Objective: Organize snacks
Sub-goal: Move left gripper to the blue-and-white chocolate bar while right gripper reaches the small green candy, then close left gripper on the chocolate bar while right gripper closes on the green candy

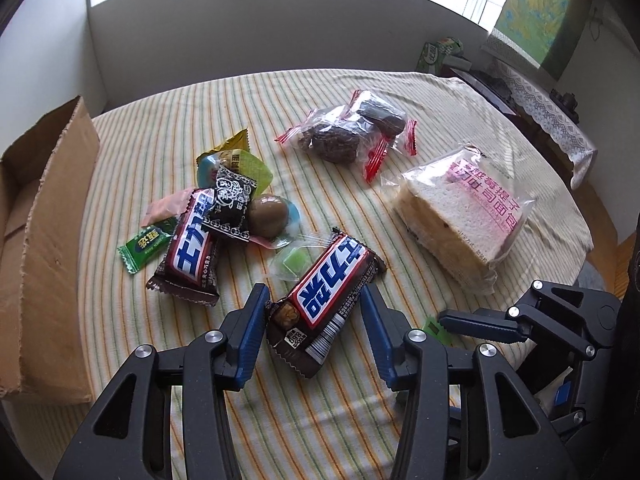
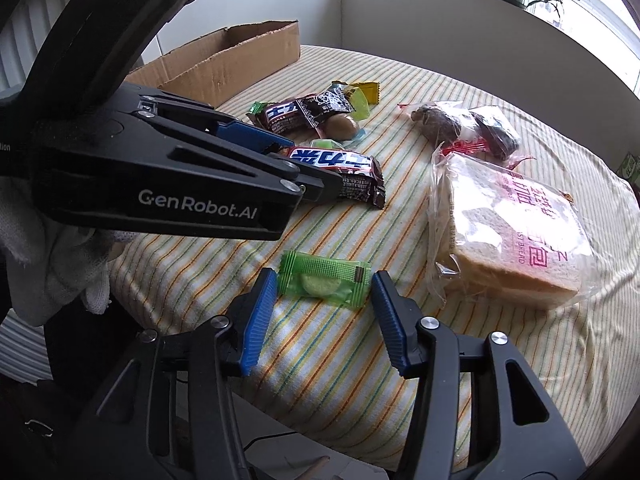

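My left gripper is open, its blue pads on either side of the near end of a brown Snickers bar lying on the striped tablecloth; the bar also shows in the right wrist view. My right gripper is open around a green wrapped candy near the table's front edge. A second Snickers bar lies in a pile of small candies with a brown egg. A cardboard box stands open at the left.
A bagged slice of bread lies at the right and two bagged dark cakes behind it. A small green jelly lies just beyond the near Snickers bar. A wall stands behind the table.
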A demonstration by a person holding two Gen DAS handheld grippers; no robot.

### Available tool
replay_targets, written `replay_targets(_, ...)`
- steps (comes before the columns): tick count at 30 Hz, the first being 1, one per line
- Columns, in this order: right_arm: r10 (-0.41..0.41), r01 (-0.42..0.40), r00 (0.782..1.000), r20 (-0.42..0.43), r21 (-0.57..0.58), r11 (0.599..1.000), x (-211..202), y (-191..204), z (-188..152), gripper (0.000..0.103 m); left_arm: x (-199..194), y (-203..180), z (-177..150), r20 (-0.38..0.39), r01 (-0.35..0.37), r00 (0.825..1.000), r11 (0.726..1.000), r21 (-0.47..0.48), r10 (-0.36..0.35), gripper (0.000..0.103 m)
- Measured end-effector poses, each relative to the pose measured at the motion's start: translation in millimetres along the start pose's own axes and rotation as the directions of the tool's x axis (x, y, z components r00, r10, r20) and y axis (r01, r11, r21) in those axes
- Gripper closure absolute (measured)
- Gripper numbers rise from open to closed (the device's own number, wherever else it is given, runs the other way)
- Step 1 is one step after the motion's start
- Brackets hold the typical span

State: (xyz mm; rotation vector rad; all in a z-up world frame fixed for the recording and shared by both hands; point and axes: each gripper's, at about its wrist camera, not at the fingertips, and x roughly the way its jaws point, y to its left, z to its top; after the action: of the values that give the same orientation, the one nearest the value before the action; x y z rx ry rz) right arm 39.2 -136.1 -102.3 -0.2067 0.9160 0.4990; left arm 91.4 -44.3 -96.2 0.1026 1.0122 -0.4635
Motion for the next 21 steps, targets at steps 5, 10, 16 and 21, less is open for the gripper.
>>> replay_targets(5, 0.013, -0.013, 1.0, 0.0, 0.026, 1.0, 0.1, -11.1, 0.5, 0.071, 1.7, -1.1, 0.0, -0.007, 0.008, 1.0, 1.0, 0.013, -0.007, 0.06)
replay_targets(10, 0.025, -0.025, 1.0, 0.002, 0.052, 0.998, -1.8, -20.9, -1.3, 0.072, 0.9, -4.1, 0.1, -0.003, 0.004, 1.0, 1.0, 0.017, -0.004, 0.065)
replay_targets(16, 0.024, -0.025, 1.0, 0.01, 0.084, 0.996, -6.0, -29.4, -3.9, 0.073, -2.6, -3.5, -6.7, 0.001, 0.011, 1.0, 1.0, -0.008, -0.011, 0.066)
replay_targets(21, 0.031, -0.033, 0.999, 0.018, 0.098, 0.995, -8.8, -29.9, -5.8, 0.073, -8.3, 3.1, -12.1, 0.008, 0.021, 1.0, 0.998, -0.052, -0.02, 0.071)
